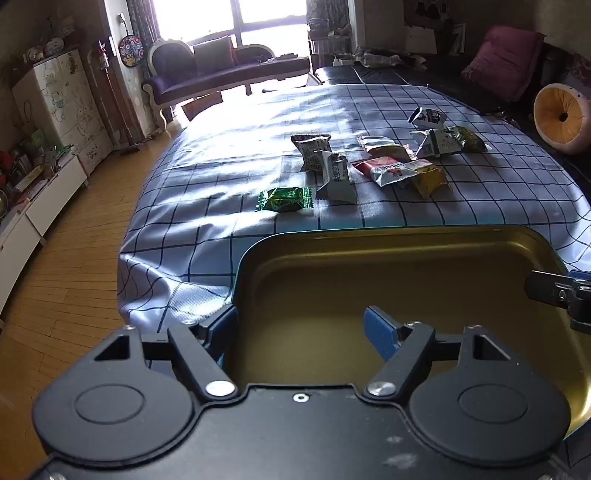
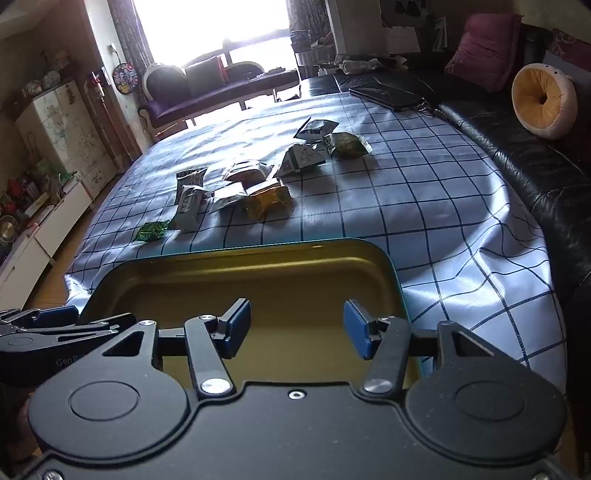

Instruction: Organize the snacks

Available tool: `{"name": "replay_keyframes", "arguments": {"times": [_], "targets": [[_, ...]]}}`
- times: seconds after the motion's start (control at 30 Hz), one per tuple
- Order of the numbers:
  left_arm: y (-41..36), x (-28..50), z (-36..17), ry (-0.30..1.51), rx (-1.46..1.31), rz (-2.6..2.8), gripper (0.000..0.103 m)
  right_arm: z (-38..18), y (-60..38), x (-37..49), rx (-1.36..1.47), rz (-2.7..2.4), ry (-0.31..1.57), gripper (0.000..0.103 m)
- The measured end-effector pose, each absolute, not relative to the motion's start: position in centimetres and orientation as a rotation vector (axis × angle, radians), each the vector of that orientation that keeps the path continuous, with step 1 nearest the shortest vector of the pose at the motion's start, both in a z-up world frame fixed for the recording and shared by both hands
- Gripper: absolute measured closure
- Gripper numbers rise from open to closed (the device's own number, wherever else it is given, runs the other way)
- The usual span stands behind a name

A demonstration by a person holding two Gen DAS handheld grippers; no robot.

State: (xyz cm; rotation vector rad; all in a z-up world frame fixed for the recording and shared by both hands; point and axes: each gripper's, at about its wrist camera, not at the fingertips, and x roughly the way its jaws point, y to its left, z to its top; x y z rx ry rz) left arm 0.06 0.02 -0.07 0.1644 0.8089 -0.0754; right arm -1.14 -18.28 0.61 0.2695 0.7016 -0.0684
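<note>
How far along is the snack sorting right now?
Done: nothing; the gold tin holds no snacks. In hand: nothing; the left gripper and right gripper are open over the tin. Left: all the snack packets, including the green packet nearest the tin, lie on the checked cloth.

Beyond the checked tablecloth [image 1: 229,155] we see a purple chaise [image 1: 221,74] under the bright window [image 1: 236,18]. On the left we find a white cabinet with cartoon drawings [image 1: 66,107]; on the right, a black leather sofa [image 2: 517,155] carrying a magenta cushion [image 2: 484,51] and a round orange pillow [image 2: 543,99].
</note>
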Motion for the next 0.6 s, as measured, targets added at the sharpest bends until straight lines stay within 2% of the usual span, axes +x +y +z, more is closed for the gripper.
{"name": "replay_keyframes", "arguments": {"times": [0.6], "targets": [[-0.7,0.4,-1.4,0.941,0.115,-0.064,0.024,0.1,-18.3,-1.1,0.267,-0.06,0.738,0.042]]}}
